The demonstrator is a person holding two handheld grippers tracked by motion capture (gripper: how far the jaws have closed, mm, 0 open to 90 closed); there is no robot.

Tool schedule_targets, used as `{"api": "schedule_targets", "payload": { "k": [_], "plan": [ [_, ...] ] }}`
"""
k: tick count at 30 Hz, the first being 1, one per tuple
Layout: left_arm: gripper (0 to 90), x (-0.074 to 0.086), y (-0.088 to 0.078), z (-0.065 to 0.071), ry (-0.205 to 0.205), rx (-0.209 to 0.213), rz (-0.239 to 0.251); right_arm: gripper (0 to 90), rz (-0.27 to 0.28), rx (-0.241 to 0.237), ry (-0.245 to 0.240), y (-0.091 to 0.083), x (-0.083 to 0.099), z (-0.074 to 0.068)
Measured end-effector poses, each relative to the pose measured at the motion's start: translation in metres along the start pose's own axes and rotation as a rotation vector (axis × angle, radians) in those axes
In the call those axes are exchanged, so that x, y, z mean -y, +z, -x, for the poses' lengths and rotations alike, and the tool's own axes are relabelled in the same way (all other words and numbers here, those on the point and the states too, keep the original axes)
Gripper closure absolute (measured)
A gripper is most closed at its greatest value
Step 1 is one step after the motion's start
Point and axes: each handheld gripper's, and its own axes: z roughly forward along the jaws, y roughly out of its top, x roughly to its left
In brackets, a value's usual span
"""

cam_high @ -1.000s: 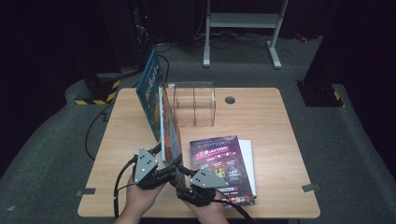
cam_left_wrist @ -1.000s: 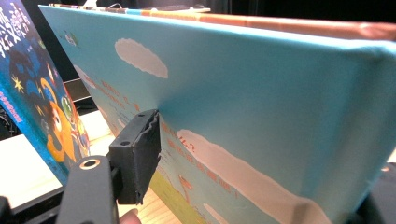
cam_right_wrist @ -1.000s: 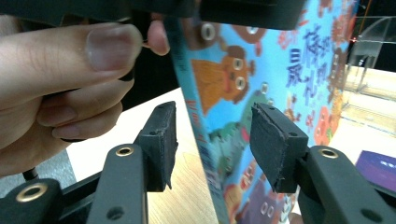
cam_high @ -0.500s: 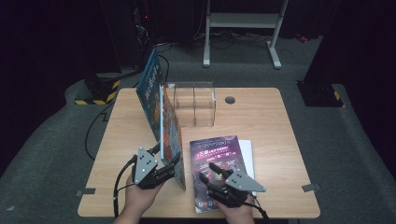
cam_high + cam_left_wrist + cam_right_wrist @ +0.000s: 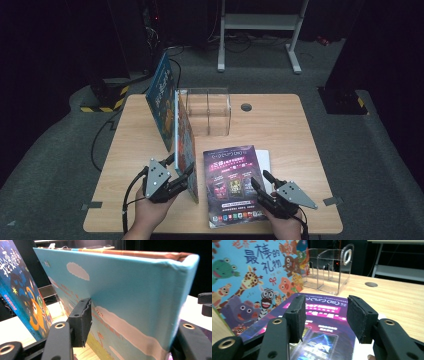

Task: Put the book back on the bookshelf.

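Observation:
A picture book (image 5: 186,140) stands on edge near the table's front left. My left gripper (image 5: 180,167) straddles its near end; the jaws have just been closing, and one pad (image 5: 82,320) presses on the light blue cover (image 5: 130,290), while the other is hidden behind the book. A purple magazine (image 5: 232,182) lies flat on the right. My right gripper (image 5: 260,178) hovers open over its near right corner, with nothing between its pads (image 5: 325,317). That view looks across the magazine (image 5: 319,340) to the book's animal cover (image 5: 254,277).
A second, dark blue book (image 5: 162,100) leans behind the held one, next to a clear acrylic holder (image 5: 210,110). A white sheet (image 5: 265,160) pokes out from under the magazine. The wooden table (image 5: 280,125) has a cable hole (image 5: 245,107).
My right gripper has moved from close beside the left one across to the right, ending over the magazine's near right corner. The left gripper and the book have kept their place.

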Motion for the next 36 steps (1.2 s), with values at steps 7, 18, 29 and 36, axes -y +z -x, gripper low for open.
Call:
{"api": "schedule_targets", "payload": {
  "k": [7, 18, 29, 36],
  "plan": [
    [43.0, 0.001, 0.000, 0.001, -0.002, -0.003, 0.008, 49.7, 0.003, 0.005, 0.028, 0.000, -0.001, 0.007],
    [53.8, 0.000, -0.003, -0.004, 0.013, -0.020, 0.016, 49.7, -0.013, 0.003, 0.025, 0.003, 0.001, 0.005],
    [62.2, 0.002, -0.008, -0.010, -0.002, -0.027, 0.031, 49.8, -0.013, 0.005, 0.042, 0.003, 0.002, 0.007],
    [64.2, 0.004, -0.011, -0.018, -0.014, -0.033, 0.032, 49.9, -0.023, 0.007, 0.044, 0.004, 0.004, 0.008]
  ]
}}
